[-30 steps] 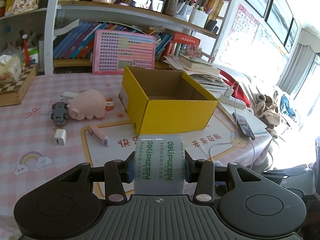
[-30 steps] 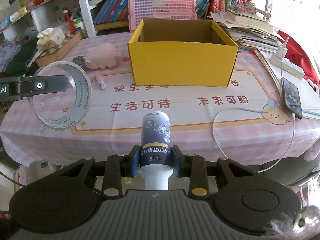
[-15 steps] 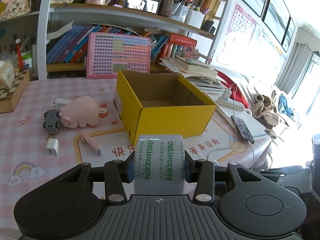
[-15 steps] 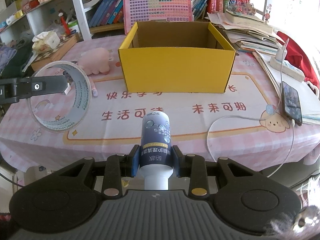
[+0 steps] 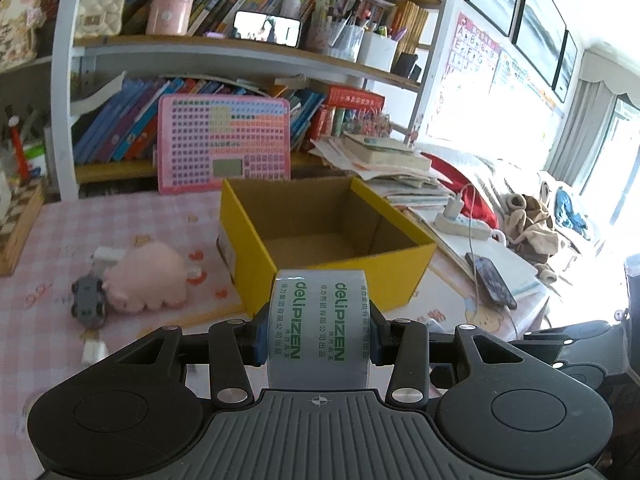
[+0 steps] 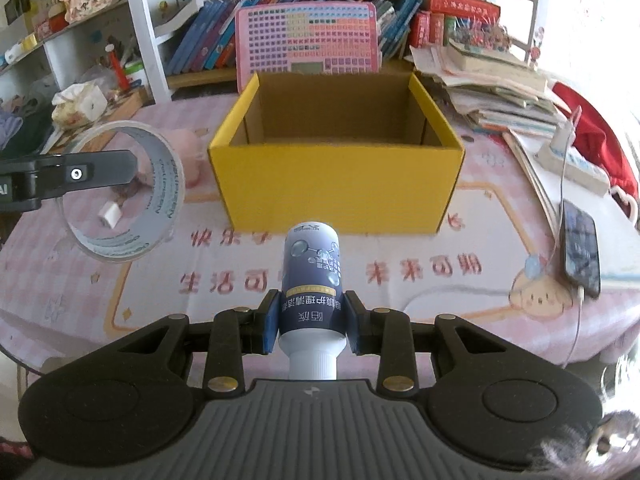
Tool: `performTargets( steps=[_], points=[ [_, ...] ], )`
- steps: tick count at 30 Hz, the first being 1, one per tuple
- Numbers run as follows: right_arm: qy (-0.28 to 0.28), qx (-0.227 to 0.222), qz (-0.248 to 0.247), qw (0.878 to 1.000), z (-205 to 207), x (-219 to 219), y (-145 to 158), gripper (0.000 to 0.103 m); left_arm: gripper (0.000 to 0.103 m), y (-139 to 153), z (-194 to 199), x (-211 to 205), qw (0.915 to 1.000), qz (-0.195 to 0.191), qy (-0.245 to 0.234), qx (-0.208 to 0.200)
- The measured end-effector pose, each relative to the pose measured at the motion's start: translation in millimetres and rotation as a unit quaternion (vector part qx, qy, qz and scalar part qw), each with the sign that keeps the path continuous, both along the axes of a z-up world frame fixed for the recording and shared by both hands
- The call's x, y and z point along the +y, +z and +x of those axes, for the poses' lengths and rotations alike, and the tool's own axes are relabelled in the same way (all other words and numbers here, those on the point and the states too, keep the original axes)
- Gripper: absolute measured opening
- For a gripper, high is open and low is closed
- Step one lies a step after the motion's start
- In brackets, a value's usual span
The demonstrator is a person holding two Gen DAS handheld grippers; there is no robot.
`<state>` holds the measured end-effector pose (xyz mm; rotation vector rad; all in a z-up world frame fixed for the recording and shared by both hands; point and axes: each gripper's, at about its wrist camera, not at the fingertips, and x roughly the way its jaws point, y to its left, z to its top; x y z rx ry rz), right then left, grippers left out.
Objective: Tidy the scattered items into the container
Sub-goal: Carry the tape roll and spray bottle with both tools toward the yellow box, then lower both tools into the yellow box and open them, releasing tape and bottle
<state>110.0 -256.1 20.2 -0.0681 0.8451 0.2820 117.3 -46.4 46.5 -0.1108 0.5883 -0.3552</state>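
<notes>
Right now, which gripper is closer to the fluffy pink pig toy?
Left. The left gripper with its tape roll hangs just in front of the pink plush pig; the right gripper sits farther back, facing the box.

In the left wrist view, the clear roll of tape with green lettering [image 5: 319,322] hides the near wall of the yellow cardboard box [image 5: 404,276]. The pink plush pig [image 5: 146,276] is blurred. In the right wrist view, the left claw [image 6: 64,178] is cut off at the frame's left edge; the box floor is hidden behind its front wall.
</notes>
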Motion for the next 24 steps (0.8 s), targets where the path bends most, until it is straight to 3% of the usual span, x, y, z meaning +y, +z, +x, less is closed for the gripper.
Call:
performTargets(
  steps=[15,24],
  points=[
    [0.048,-0.070,0.017,0.996,84.9,-13.9,50.0,0.031,0.043,17.3,67.9,-33.8,0.9993,0.020,0.013,-0.030],
    [0.093,-0.075,0.008,0.993,154.8,-16.9,49.2,0.031,0.043,13.2,125.0,-59.0,0.9975,0.065,0.020,-0.020]
  ],
)
